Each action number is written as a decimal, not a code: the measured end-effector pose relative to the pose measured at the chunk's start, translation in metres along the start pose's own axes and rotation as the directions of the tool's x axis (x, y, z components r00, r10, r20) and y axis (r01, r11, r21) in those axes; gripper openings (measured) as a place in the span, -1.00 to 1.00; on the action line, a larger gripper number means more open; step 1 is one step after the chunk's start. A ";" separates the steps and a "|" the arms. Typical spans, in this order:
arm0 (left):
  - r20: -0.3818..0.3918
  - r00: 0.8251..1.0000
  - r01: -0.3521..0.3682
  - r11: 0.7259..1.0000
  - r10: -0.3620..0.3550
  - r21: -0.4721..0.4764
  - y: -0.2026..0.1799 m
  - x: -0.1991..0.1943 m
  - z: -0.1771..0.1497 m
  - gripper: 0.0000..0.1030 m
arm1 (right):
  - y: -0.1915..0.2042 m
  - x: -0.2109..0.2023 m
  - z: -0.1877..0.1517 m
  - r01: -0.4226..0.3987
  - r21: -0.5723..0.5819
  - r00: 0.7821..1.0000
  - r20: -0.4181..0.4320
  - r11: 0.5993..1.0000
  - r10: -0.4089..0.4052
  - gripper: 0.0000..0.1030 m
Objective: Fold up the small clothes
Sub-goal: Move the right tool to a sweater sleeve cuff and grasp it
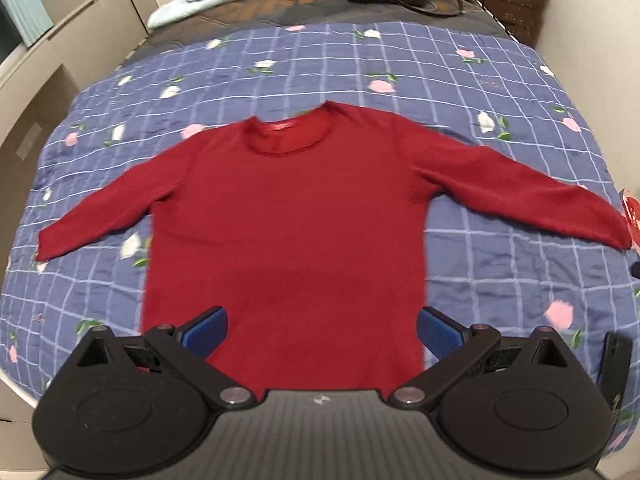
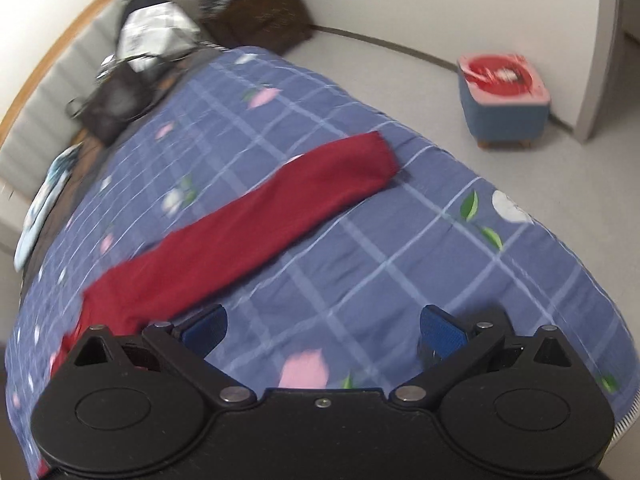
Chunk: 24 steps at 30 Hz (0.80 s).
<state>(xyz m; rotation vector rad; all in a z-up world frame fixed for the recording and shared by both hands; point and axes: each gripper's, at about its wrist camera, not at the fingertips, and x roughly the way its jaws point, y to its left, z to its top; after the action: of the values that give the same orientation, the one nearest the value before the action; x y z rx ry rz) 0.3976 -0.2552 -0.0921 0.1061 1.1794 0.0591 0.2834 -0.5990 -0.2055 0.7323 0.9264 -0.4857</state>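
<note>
Red sweater point(image 1: 284, 216): flat on quilt point(image 1: 400, 60), ahead of my L gripper point(image 1: 322, 332), spread. R gripper point(image 2: 322, 332) spread; only its view shows stool point(image 2: 504, 96).

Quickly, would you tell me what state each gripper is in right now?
Left gripper: open, holding nothing, above the red sweater.
Right gripper: open, holding nothing, above the quilt beside the sleeve.

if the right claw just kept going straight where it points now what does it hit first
Most likely the blue checked quilt. The right claw is open, with bare quilt between its fingers. The red sweater's sleeve lies slightly left of that line, though depth is unclear.
</note>
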 end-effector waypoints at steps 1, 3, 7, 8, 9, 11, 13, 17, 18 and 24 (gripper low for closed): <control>-0.006 1.000 0.004 1.000 -0.004 -0.002 -0.007 0.002 0.006 1.00 | -0.006 0.014 0.011 0.004 0.018 1.000 0.001 1.000 -0.004 0.99; -0.011 1.000 0.010 1.000 -0.010 0.001 -0.018 0.004 0.016 1.00 | -0.015 0.039 0.033 0.015 0.040 1.000 0.011 0.999 -0.016 0.96; -0.020 1.000 -0.006 1.000 0.007 0.025 -0.032 0.010 0.028 1.00 | -0.026 0.074 0.066 0.035 0.083 0.998 0.044 0.996 -0.039 0.80; -0.026 1.000 -0.013 1.000 0.014 0.028 -0.033 0.012 0.029 1.00 | -0.028 0.082 0.074 0.046 0.099 0.998 0.049 0.994 -0.051 0.76; -0.034 0.999 -0.019 0.999 0.020 0.029 -0.035 0.014 0.030 1.00 | -0.031 0.089 0.080 0.056 0.115 0.997 0.052 0.992 -0.062 0.67; -0.055 0.998 -0.026 0.999 0.027 0.026 -0.033 0.017 0.029 1.00 | -0.033 0.100 0.089 0.070 0.140 0.995 0.056 0.988 -0.078 0.56; -0.071 0.997 -0.026 1.000 0.027 0.016 -0.031 0.020 0.030 1.00 | -0.035 0.108 0.096 0.080 0.152 0.995 0.049 0.985 -0.088 0.44; -0.076 0.997 -0.029 1.000 0.029 0.004 -0.028 0.020 0.031 1.00 | -0.034 0.122 0.102 0.124 0.143 0.991 0.023 0.982 -0.128 -0.02; -0.075 0.997 -0.031 1.000 0.031 0.002 -0.028 0.019 0.032 1.00 | -0.032 0.124 0.102 0.132 0.135 0.991 0.018 0.982 -0.135 -0.17; -0.072 0.997 -0.040 0.999 0.038 -0.019 -0.017 0.015 0.035 1.00 | -0.012 0.123 0.104 0.144 0.053 0.989 0.024 0.988 -0.145 -0.85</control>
<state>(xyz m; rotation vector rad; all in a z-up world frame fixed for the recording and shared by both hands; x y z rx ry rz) 0.4357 -0.2724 -0.0942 0.1101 1.2477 0.1101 0.3958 -0.6928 -0.2731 0.7058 0.9481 -0.6481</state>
